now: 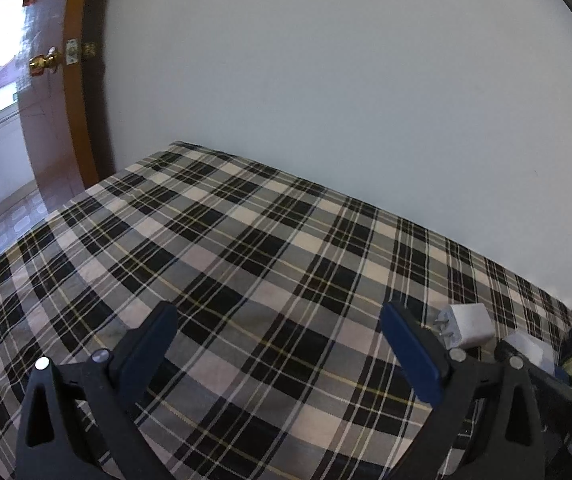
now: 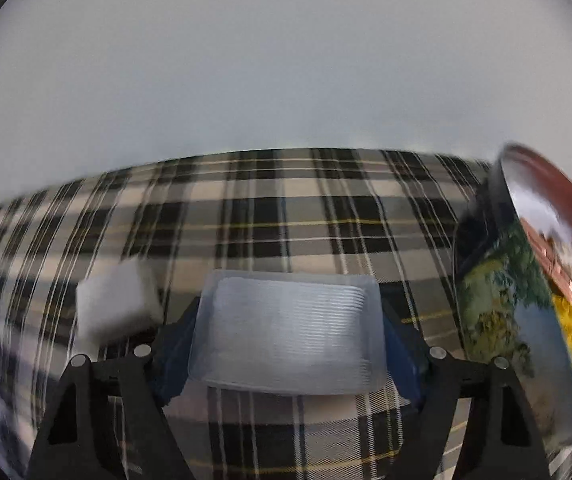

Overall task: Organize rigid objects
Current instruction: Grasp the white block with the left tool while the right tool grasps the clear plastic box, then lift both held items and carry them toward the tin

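Two grippers in play, only one loaded: right gripper (image 2: 286, 344) clamped on a translucent ribbed plastic box (image 2: 288, 330), blue pads (image 2: 400, 354) pressed against its short sides, box riding level over the plaid cloth (image 2: 286, 208). Left gripper (image 1: 278, 340) spread wide, nothing between the fingers, just hanging above bare plaid. Looks like mid-carry, given all the smear in the right wrist view. Best bet for this step: slow right down before set-down, since the tin with the printed picture (image 2: 526, 300) sits close on the right and tilts toward the box, easy to clip. White charger block (image 2: 120, 304) just to the left of the box too, so not much room either side. Keep the box flat, lower straight onto the cloth, then release only once fully seated; smooth plastic like that probably slides in the pads if squeezed unevenly. From the left view, white plug adapter (image 1: 466, 326) lies on the cloth just right of the right-hand finger, second white block (image 1: 532, 350) beside it, probably next to be sorted.
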Motion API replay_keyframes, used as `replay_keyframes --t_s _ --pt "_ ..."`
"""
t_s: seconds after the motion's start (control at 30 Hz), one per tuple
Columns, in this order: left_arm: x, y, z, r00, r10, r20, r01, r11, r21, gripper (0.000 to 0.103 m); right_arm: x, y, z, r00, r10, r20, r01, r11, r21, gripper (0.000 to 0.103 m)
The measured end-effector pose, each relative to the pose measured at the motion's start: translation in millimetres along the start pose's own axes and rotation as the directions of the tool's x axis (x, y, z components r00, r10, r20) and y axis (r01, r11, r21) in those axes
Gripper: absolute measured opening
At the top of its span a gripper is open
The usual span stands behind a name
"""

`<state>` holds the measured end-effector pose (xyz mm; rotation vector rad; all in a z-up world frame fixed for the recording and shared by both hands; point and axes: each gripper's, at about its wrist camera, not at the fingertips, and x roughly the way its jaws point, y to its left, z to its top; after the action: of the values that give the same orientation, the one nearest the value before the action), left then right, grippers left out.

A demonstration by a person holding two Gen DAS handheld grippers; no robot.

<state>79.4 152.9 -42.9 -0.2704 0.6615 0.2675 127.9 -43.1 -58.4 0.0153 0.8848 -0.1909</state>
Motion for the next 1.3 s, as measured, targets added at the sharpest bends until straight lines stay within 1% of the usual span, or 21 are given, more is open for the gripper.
replay_keyframes --t_s 0.13,0.23,0.3,0.37,0.43,0.5,0.53,0.57,0.67,0.73,0.77,0.83,0.87,0.9,1.0,1.03,1.07,1.13,1.17,1.2,1.3 --pt "1.1 -10.2 -0.5 0.998 -0.065 -0.014 0.066 0.995 0.073 0.102 -21.1 -11.1 -18.4 0.985 0.169 0.032 -0.167 0.984 -0.053 0.082" --pt "-1.7 -25.1 -2.2 0.991 -0.134 -0.017 0.135 0.978 0.161 0.102 -53.7 -25.5 -41.3 0.97 0.214 0.117 -0.203 0.974 -0.104 0.082" --pt "-4.6 -40.8 -4.1 0.978 -0.207 -0.024 0.207 0.947 0.248 0.102 -76.3 -36.2 -60.0 0.955 0.245 0.167 -0.223 0.965 -0.14 0.082" --pt "-5.7 -58.7 -6.1 0.952 -0.303 -0.049 0.3 0.887 0.35 0.102 -90.2 -51.6 -72.2 0.944 0.256 0.207 -0.226 0.961 -0.157 0.082" --pt "-3.9 -73.1 -7.9 0.933 -0.349 -0.084 0.35 0.835 0.424 0.101 -95.5 -65.8 -78.5 0.935 0.277 0.223 -0.248 0.957 -0.148 0.082" --pt "0.6 -89.3 -8.8 0.918 -0.378 -0.122 0.387 0.783 0.487 0.09 -95.3 -78.6 -81.5 0.928 0.298 0.223 -0.275 0.953 -0.125 0.082" --pt "5.0 -97.6 -8.6 0.909 -0.387 -0.154 0.409 0.756 0.512 0.087 -95.4 -82.0 -82.1 0.926 0.303 0.223 -0.283 0.952 -0.118 0.082" --pt "10.5 -108.0 -8.9 0.904 -0.384 -0.186 0.42 0.724 0.548 0.084 -95.0 -83.2 -82.1 0.927 0.302 0.221 -0.283 0.952 -0.114 0.082" --pt "19.5 -131.6 -12.5 0.911 -0.35 -0.216 0.401 0.637 0.658 0.083 -96.1 -89.7 -84.4 0.929 0.311 0.202 -0.294 0.949 -0.111 0.082" --pt "25.5 -143.0 -14.4 0.9 -0.353 -0.256 0.425 0.582 0.693 0.082 -90.6 -87.4 -81.3 0.931 0.311 0.191 -0.297 0.95 -0.1 0.082" --pt "30.6 -148.9 -15.0 0.899 -0.344 -0.272 0.428 0.558 0.711 0.081 -90.0 -89.8 -81.0 0.933 0.307 0.187 -0.294 0.951 -0.095 0.082" --pt "40.6 -157.1 -17.9 0.903 -0.313 -0.295 0.423 0.53 0.735 0.07 -86.5 -91.3 -79.2 0.933 0.312 0.182 -0.3 0.95 -0.089 0.082" --pt "44.9 -158.7 -17.7 0.897 -0.321 -0.304 0.436 0.522 0.734 0.068 -85.3 -89.8 -78.6 0.933 0.312 0.18 -0.3 0.95 -0.089 0.082" --pt "49.3 -158.2 -14.5 0.885 -0.335 -0.324 0.461 0.527 0.714 0.066 -85.3 -89.7 -78.1 0.932 0.313 0.18 -0.302 0.949 -0.089 0.082" --pt "62.7 -150.5 -5.6 0.856 -0.36 -0.371 0.517 0.597 0.613 0.068 -81.2 -87.6 -77.4 0.932 0.318 0.173 -0.307 0.948 -0.088 0.082" --pt "68.4 -146.9 -2.4 0.848 -0.359 -0.39 0.528 0.634 0.565 0.07 -79.0 -86.8 -77.4 0.932 0.321 0.171 -0.31 0.947 -0.087 0.082" --pt "69.9 -143.3 -2.9 0.848 -0.359 -0.39 0.528 0.649 0.548 0.072 -74.5 -87.7 -78.0 0.931 0.325 0.167 -0.315 0.945 -0.083 0.082" --pt "66.8 -146.0 -4.3 0.856 -0.351 -0.381 0.515 0.643 0.566 0.069 -76.8 -89.2 -78.1 0.93 0.332 0.159 -0.323 0.943 -0.079 0.082" --pt "65.2 -147.6 -5.4 0.85 -0.362 -0.384 0.526 0.635 0.566 0.059 -76.7 -89.5 -78.3 0.931 0.331 0.155 -0.322 0.943 -0.077 0.082" --pt "63.6 -147.8 -7.8 0.852 -0.359 -0.381 0.522 0.635 0.569 0.059 -75.8 -88.6 -78.6 0.933 0.327 0.153 -0.319 0.945 -0.075 0.082" --pt "63.0 -144.4 -7.8 0.86 -0.35 -0.372 0.508 0.662 0.551 0.059 -74.1 -89.1 -79.1 0.933 0.328 0.149 -0.321 0.944 -0.07 0.082"
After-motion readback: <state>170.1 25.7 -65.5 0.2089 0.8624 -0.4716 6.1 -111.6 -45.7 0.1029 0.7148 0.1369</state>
